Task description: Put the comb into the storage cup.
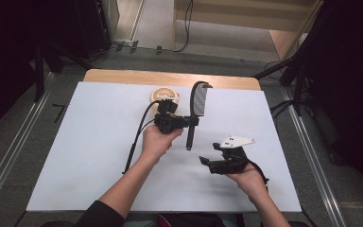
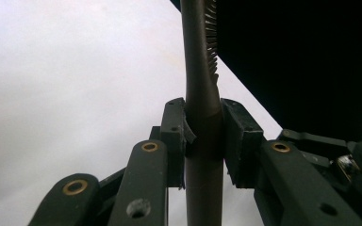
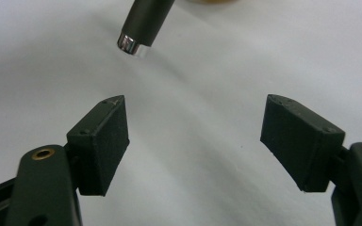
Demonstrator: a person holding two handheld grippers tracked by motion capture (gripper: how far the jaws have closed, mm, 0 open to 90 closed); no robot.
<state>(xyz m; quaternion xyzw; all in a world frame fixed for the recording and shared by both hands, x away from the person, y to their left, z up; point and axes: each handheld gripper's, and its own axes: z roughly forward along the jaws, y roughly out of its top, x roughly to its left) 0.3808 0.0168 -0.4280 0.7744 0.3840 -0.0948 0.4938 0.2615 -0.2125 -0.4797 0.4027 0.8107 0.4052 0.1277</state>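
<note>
A dark hairbrush (image 1: 199, 100) is held above the white table, bristle head away from me and handle toward me. My left gripper (image 1: 189, 122) is shut on the middle of its handle (image 2: 201, 99), a pad pressing on each side, and bristles (image 2: 212, 42) show higher up. My right gripper (image 1: 209, 153) sits low and to the right of the handle's end, open, with nothing between its pads (image 3: 104, 141). The handle's chrome-capped end (image 3: 133, 45) hangs just beyond the right gripper (image 3: 193, 136), apart from it.
A round tan object (image 1: 164, 93) lies on the white table top (image 1: 85, 156) just behind the left gripper. A wooden edge (image 1: 123, 75) borders the far side. Dark stands and cables surround the table.
</note>
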